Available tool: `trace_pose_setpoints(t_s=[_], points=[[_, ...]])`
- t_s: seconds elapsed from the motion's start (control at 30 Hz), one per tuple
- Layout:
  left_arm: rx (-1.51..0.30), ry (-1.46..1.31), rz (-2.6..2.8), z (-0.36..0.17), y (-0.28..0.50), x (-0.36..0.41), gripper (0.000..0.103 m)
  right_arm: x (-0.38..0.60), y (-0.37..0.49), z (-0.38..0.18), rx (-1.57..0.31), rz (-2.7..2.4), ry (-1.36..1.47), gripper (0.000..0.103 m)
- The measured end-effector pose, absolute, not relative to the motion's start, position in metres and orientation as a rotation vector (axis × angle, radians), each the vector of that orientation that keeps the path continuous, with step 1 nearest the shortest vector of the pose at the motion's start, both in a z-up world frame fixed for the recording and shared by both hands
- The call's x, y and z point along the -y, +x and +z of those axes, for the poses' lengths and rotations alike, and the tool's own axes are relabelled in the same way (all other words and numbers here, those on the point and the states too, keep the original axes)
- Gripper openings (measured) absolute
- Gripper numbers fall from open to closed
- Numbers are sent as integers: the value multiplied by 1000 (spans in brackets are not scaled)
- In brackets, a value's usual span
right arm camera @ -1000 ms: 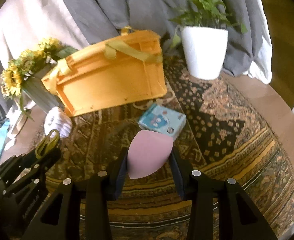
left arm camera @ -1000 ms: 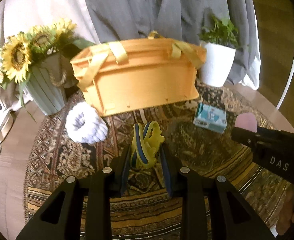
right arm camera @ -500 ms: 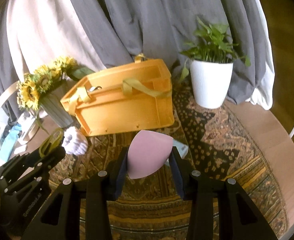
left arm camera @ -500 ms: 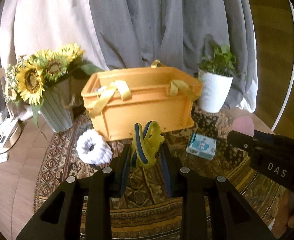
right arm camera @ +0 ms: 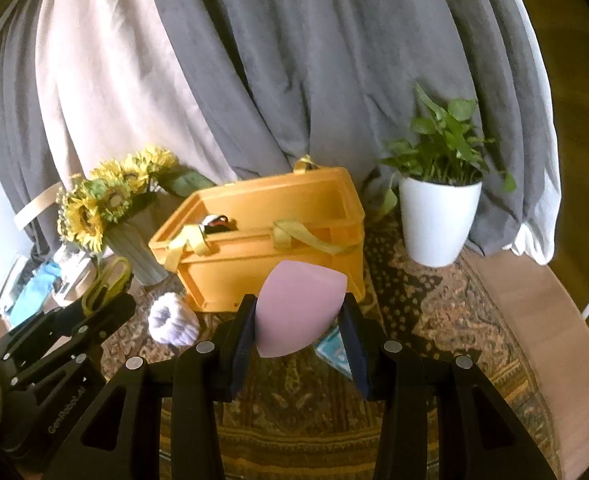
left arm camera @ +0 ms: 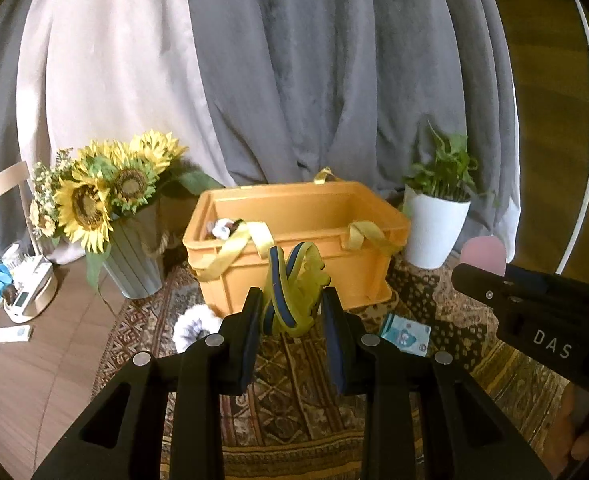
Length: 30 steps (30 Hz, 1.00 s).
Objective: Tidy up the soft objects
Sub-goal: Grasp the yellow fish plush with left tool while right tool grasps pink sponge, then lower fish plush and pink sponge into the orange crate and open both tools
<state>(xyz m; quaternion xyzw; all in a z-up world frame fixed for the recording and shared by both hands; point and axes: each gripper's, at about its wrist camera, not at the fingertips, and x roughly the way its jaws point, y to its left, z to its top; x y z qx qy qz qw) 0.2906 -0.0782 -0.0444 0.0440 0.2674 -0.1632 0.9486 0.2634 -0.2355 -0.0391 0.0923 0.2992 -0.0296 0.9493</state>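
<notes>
Both claws have lifted higher, the left claw pinching the yellow-blue band and the right claw squeezing the pink sponge, with the orange bin ahead and lower.

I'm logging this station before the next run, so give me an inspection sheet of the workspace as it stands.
Surface: patterned rug over a wooden table.
Job's things: yellow crate, some items already inside; white scrunchie and blue packet lie on the rug.
Clutter: sunflower vase, potted plant, white devices at the left edge.
Grippers: left gripper shut on yellow-blue band; right gripper shut on pink sponge.
Cables: nothing seen.
Surroundings: grey and white drapes.
</notes>
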Motion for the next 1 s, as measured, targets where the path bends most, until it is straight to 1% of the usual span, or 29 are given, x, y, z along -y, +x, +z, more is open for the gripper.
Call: trace_pose_setpoints(t_s=[0.6,1.0], points=[[-443,82,-280,-7,314,78,30,233,302,-6,-502,1,170,42],[-382,78,-273,10,346,79,30,235,341,9,-454,27,157,42]])
